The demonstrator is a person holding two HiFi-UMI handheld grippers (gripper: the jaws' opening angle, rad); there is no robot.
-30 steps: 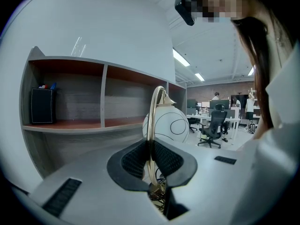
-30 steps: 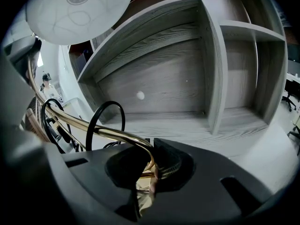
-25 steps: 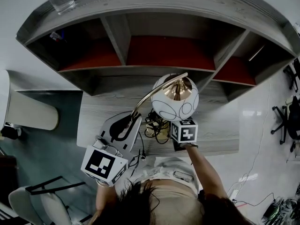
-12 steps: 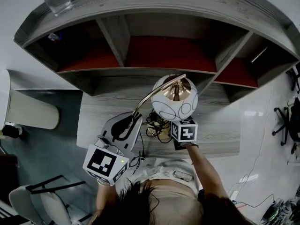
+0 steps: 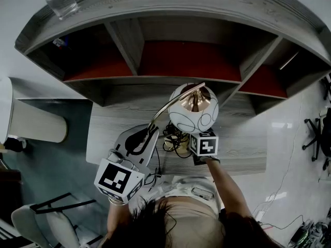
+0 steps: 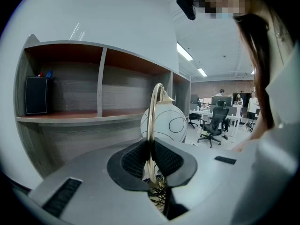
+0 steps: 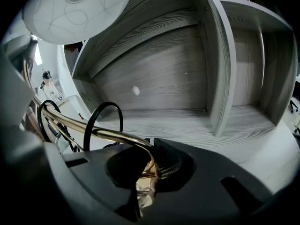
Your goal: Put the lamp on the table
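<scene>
The left gripper (image 5: 141,141) and right gripper (image 5: 190,150) have fingers clamped on the stem of the white-globed brass lamp (image 5: 194,107), likely to balance the heavy globe above them.

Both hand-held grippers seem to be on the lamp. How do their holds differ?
The left hand-held gripper pinches the curved brass arm, which rises upright between its pads; the right hand-held gripper pinches brass lower down, by the looped black cord. From the head view, the left sits off to the globe shade's side, the right close against it. Both are shut on the lamp.
</scene>
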